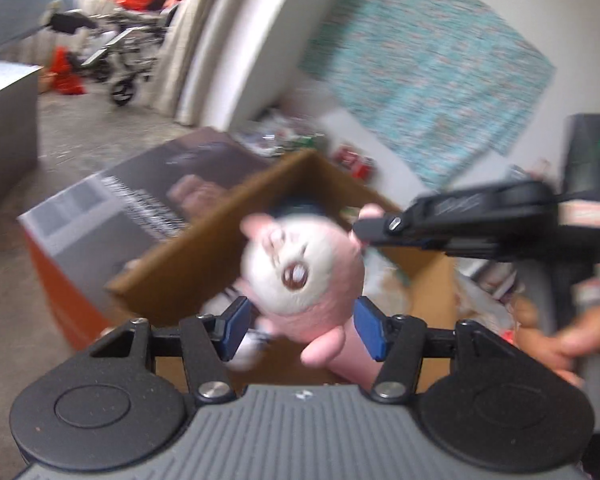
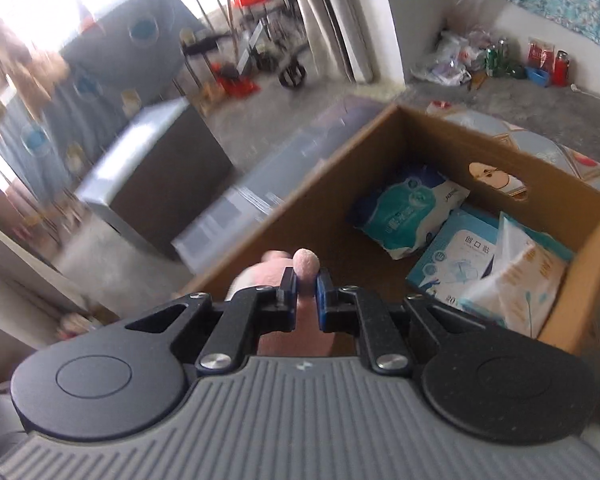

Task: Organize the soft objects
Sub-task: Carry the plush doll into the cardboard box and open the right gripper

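The pink and white plush toy with a round face and thin soft limbs (image 1: 300, 268) hangs in the air just above the open brown cardboard box (image 2: 312, 208), pinched by one thin pink limb in the right tool (image 2: 306, 292), whose blue pads are closed down narrow on that limb, with its rounded end poking out past them. The left tool (image 1: 300, 328) stands about half wide, its blue pads either side of the toy's lower body; I cannot tell whether they touch it, and they do not seem to press it. The main risk, as I judge it, is that a grip on so little soft fabric slips while the toy swings, so it drops outside the box or catches on the near wall. Letting go too early, before the body is over the opening, would do the same. The half-wide left tool could snag a dangling limb and pull it free of the right one. Inside the box lie a teal and white soft pack of wipes (image 2: 408, 208), a blue and white flat packet (image 2: 452, 264) and a white tissue pack (image 2: 516, 280), so the toy may land on top and roll; the box stands on the grey floor (image 2: 260, 120)
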